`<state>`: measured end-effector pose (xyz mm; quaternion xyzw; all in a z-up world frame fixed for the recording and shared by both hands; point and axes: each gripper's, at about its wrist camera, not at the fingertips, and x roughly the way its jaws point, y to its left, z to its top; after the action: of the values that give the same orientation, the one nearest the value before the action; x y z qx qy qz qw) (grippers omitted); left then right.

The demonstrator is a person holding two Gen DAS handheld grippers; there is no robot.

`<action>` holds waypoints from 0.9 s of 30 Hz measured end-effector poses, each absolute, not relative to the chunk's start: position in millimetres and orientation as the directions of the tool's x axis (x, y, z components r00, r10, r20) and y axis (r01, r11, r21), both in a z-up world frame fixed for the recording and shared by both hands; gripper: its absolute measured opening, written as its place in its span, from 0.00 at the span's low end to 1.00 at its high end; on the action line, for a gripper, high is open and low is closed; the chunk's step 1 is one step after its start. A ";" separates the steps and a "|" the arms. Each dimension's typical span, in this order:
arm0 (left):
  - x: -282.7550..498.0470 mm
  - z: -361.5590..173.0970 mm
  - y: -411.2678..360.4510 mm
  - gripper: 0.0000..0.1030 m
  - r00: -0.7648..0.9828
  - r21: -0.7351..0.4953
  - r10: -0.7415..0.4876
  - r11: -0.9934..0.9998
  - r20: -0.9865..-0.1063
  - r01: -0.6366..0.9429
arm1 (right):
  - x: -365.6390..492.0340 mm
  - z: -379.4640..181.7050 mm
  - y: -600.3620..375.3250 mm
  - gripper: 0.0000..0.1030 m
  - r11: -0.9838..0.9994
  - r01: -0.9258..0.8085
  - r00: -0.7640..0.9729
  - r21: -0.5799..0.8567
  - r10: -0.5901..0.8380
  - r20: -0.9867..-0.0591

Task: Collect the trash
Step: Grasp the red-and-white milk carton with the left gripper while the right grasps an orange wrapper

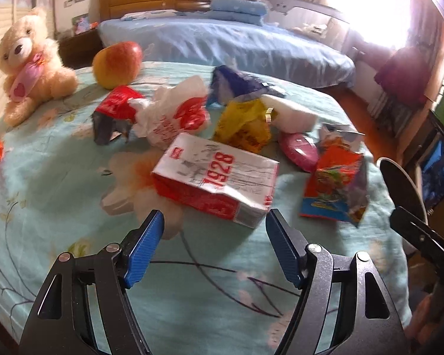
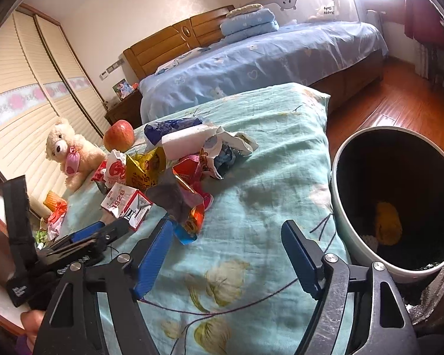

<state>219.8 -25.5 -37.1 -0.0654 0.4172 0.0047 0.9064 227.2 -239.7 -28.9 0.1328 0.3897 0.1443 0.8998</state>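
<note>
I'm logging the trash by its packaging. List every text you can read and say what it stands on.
"1928": red and white carton, also visible in the right wrist view.
Red print on the crumpled white plastic bag: too blurred to read.
Print on the yellow wrapper: unreadable.
Lettering on the grey bed rail: too small to read.

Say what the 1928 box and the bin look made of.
1928 box: probably thin printed cardboard, matte; its edges are creased and dented. Bin: likely smooth white plastic, slightly glossy wall; dark inside, possibly a liner, but that cannot be told.
</note>
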 end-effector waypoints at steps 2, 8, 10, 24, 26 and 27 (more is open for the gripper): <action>215.1 -36.7 -11.7 0.70 0.657 -0.108 -0.013 0.989 -0.754 -0.104 | 228.2 -29.5 -238.7 0.74 0.923 -0.160 0.652 0.351 0.366 -0.664; 199.5 -40.5 45.0 0.70 0.643 -0.056 0.102 0.974 -0.759 -0.221 | 233.3 -30.0 -232.0 0.73 0.915 -0.179 0.645 0.360 0.386 -0.660; 195.4 -42.7 58.5 0.70 0.635 -0.078 0.087 0.971 -0.767 -0.226 | 235.0 -29.3 -228.3 0.73 0.912 -0.187 0.644 0.365 0.394 -0.655; 227.9 -32.0 13.8 0.79 0.659 -0.129 -0.030 0.986 -0.752 -0.103 | 261.0 -30.4 -206.6 0.73 0.912 -0.218 0.615 0.347 0.404 -0.677; 237.4 -32.2 12.7 0.79 0.650 -0.143 -0.040 0.984 -0.759 -0.107 | 266.7 -31.5 -204.6 0.66 0.911 -0.222 0.608 0.348 0.408 -0.681; 240.2 -32.4 11.8 0.79 0.648 -0.141 -0.038 0.984 -0.761 -0.107 | 270.5 -33.0 -203.0 0.64 0.910 -0.224 0.600 0.350 0.411 -0.686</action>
<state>240.2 11.8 -32.4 -0.0867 0.4193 0.0190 0.9035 270.5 -203.0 -33.0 0.1146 0.4097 0.1790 0.8871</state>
